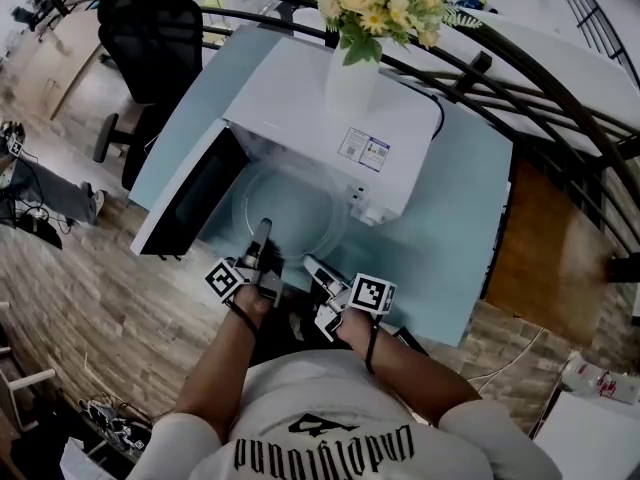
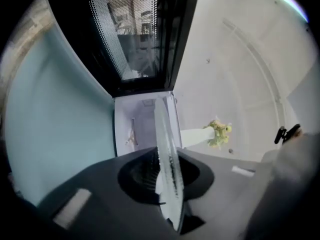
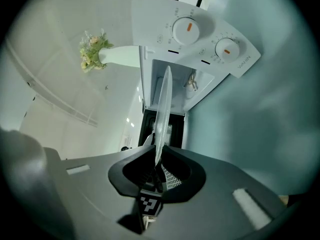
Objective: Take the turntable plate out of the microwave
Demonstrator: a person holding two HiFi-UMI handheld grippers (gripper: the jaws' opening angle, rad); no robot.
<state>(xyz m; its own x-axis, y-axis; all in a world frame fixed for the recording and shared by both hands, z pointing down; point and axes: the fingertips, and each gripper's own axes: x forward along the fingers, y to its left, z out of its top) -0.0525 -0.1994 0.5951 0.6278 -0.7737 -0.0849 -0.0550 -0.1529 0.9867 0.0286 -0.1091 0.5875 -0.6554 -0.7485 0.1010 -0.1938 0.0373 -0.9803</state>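
The glass turntable plate [image 1: 290, 208] is held at the open mouth of the white microwave [image 1: 300, 98]. The left gripper [image 1: 262, 233] is clamped on the plate's near rim toward the microwave's open door [image 1: 185, 198], and the right gripper [image 1: 313, 266] is clamped just beside it toward the control side. The microwave stands on a pale blue surface [image 1: 450, 228], with a vase of flowers [image 1: 352, 78] on top.

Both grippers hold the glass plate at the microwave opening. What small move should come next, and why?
Probably draw the turntable plate straight out, kept level: the left gripper and right gripper both pinch its near rim, while its far part seems to be inside the microwave.
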